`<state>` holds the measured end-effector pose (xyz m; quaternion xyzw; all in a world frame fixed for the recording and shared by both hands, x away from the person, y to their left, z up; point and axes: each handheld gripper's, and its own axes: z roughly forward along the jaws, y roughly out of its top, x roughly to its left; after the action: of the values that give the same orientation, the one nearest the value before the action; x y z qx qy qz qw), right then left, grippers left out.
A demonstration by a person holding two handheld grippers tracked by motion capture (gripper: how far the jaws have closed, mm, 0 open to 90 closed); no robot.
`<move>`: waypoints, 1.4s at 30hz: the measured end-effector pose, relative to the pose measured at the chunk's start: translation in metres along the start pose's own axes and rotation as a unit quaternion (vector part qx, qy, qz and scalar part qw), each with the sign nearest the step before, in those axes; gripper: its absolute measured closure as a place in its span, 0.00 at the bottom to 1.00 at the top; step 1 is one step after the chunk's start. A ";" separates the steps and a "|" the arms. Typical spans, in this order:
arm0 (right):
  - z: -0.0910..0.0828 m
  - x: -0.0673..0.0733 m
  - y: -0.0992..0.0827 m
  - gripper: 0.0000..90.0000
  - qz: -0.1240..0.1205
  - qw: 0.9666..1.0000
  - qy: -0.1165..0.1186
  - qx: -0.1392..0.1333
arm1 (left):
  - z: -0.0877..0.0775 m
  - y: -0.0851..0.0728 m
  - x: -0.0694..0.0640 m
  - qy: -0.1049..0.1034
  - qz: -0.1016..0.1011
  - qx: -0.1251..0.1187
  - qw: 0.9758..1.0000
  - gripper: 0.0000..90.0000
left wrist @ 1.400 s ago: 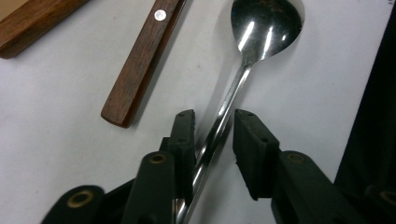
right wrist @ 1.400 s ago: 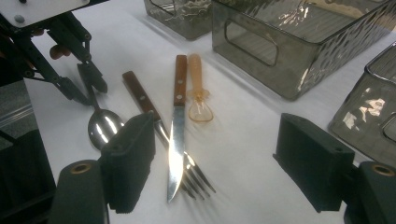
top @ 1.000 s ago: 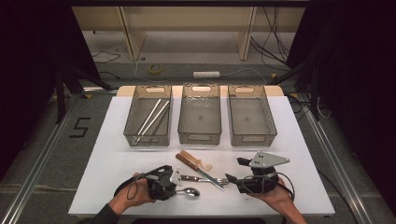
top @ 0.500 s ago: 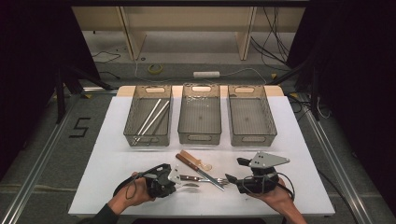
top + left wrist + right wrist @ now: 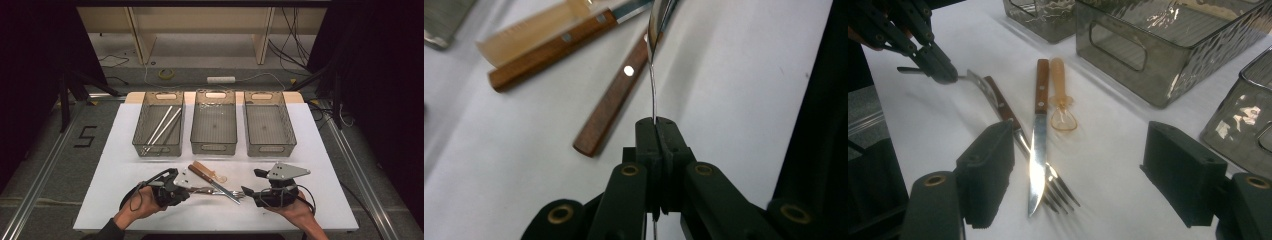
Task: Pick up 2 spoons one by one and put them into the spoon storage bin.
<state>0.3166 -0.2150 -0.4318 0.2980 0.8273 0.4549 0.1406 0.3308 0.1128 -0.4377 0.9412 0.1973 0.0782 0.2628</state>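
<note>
- The left claw (image 5: pixel 186 186) sits low at the near edge of the white desk (image 5: pixel 120 150), its jaws clamped together on the thin handle of a metal spoon (image 5: pixel 655 60); the spoon runs straight out ahead of the jaws with its bowl raised off the desk.
- Just past the left claw's tip lie a wooden-handled fork (image 5: pixel 1013 125) and a wooden-handled knife (image 5: pixel 1037 145), crossed, with a pale plastic spoon (image 5: pixel 1060 107) beside the knife.
- Beyond both claws, well apart from them, three mesh bins stand in a row; the left bin (image 5: pixel 159 131) holds long metal rods.
- The right claw (image 5: pixel 247 192) rests level at the desk's near edge with its jaws wide apart and nothing between them; the knife tip and fork tines lie just ahead of it.
</note>
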 end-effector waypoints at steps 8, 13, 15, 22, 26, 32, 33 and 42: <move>0.001 -0.002 0.000 0.33 0.007 1.000 -0.001 -0.001 | -0.012 0.006 0.016 0.028 -0.057 -0.071 0.995 0.99; 0.001 -0.002 0.000 0.32 0.012 1.000 -0.001 -0.002 | -0.018 0.012 0.029 0.041 -0.088 -0.102 0.990 0.99; 0.001 -0.003 0.000 0.32 0.013 1.000 -0.001 -0.004 | -0.020 0.015 0.034 0.044 -0.097 -0.110 0.988 0.99; 0.001 -0.004 -0.001 0.31 0.021 1.000 -0.002 -0.008 | -0.026 0.024 0.055 0.058 -0.123 -0.137 0.981 0.99; 0.001 -0.004 -0.001 0.31 0.021 1.000 -0.001 -0.007 | -0.029 0.032 0.066 0.068 -0.131 -0.150 0.978 0.99; 0.001 -0.004 0.000 0.31 0.021 1.000 -0.001 -0.007 | -0.031 0.047 0.082 0.079 -0.134 -0.158 0.975 0.99; 0.001 -0.004 0.000 0.31 0.020 1.000 -0.001 -0.007 | -0.031 0.049 0.084 0.081 -0.137 -0.162 0.974 0.99; 0.001 -0.005 -0.001 0.31 0.021 1.000 -0.001 -0.007 | -0.032 0.067 0.103 0.093 -0.152 -0.179 0.968 0.99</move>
<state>0.3207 -0.2171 -0.4334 0.3152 0.8175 0.4629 0.1341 0.4389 0.1173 -0.3706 0.8263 0.3446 0.1589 0.4162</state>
